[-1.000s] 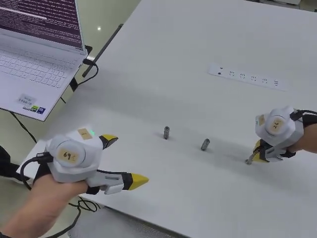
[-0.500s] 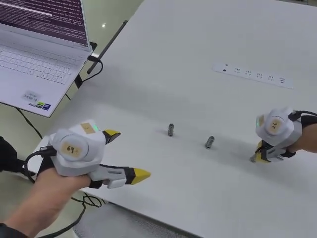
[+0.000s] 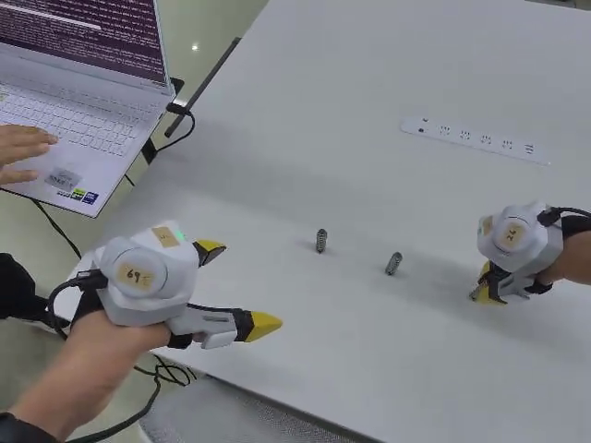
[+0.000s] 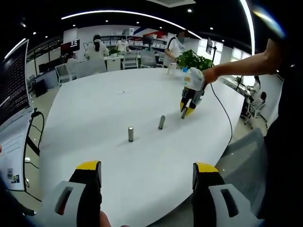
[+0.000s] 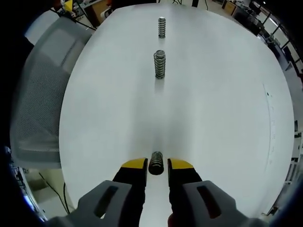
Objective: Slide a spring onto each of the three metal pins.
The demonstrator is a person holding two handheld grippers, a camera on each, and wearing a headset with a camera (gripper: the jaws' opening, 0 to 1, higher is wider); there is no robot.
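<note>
Handwritten "69" on round sticker [image 3: 138, 275] atop left gripper [image 3: 236, 285]; laptop [image 3: 83, 101] screen text illegible.

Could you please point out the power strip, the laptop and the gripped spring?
power strip [image 3: 476, 141]: head view, middle of its body.
laptop [image 3: 78, 129]: head view, keyboard deck.
gripped spring [image 5: 156, 163]: right gripper view, middle of its coil.

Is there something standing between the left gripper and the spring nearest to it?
Nothing visible does. Between the open left gripper and the nearest spring the white table is bare, so the way looks free.
</note>
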